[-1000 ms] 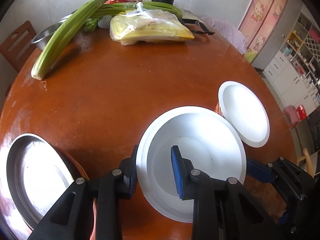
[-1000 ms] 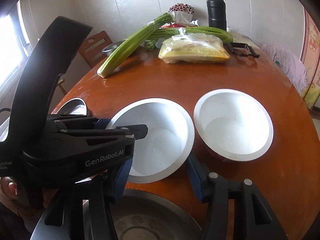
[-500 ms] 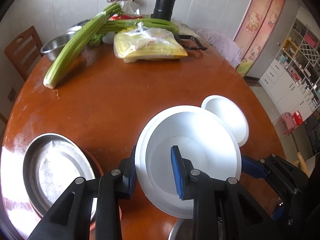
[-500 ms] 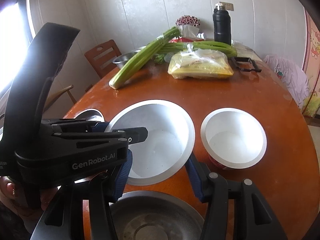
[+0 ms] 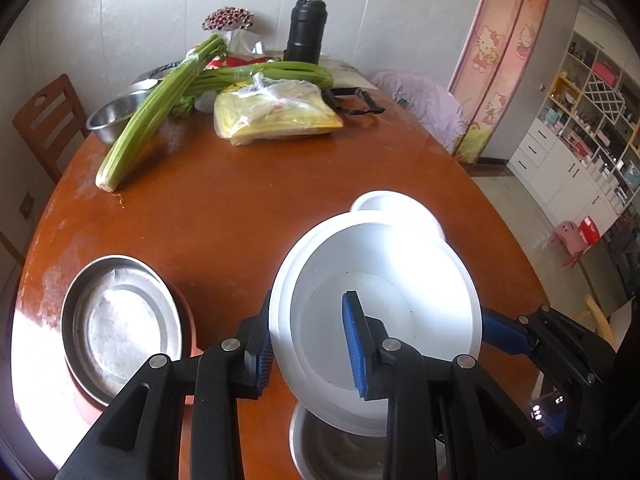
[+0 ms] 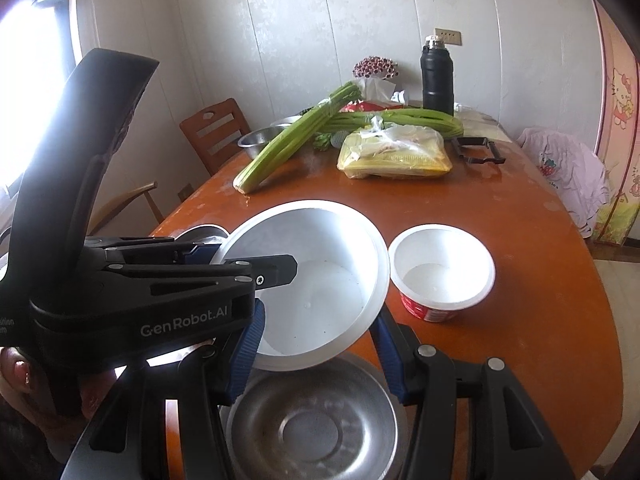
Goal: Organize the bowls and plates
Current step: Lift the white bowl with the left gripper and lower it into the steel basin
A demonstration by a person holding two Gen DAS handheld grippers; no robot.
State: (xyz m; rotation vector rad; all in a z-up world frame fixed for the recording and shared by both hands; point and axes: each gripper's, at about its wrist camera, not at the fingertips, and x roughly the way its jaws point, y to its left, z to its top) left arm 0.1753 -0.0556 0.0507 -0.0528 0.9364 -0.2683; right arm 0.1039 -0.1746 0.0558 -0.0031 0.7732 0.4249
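The round brown bench (image 5: 248,216) carries celery (image 5: 160,104), a yellow bag (image 5: 276,120), a black flask (image 5: 306,26) and a steel basin (image 5: 110,118) at its far side. Nearer, a steel plate (image 5: 116,320) sits left. The big white bowl (image 5: 376,300) hangs tilted above a steel dish (image 6: 316,424), hiding part of the small red-sided bowl (image 6: 442,272) in the left view. The left tool (image 5: 308,340) pinches the big bowl's rim; the right tool (image 6: 316,352) clamps its sides.

Looks like I'm in someone's home dining room: round wooden table (image 5: 248,208) ahead of my tongs with celery (image 5: 160,108), thermos (image 5: 306,26), cartoon-cat door (image 5: 496,60) off right.
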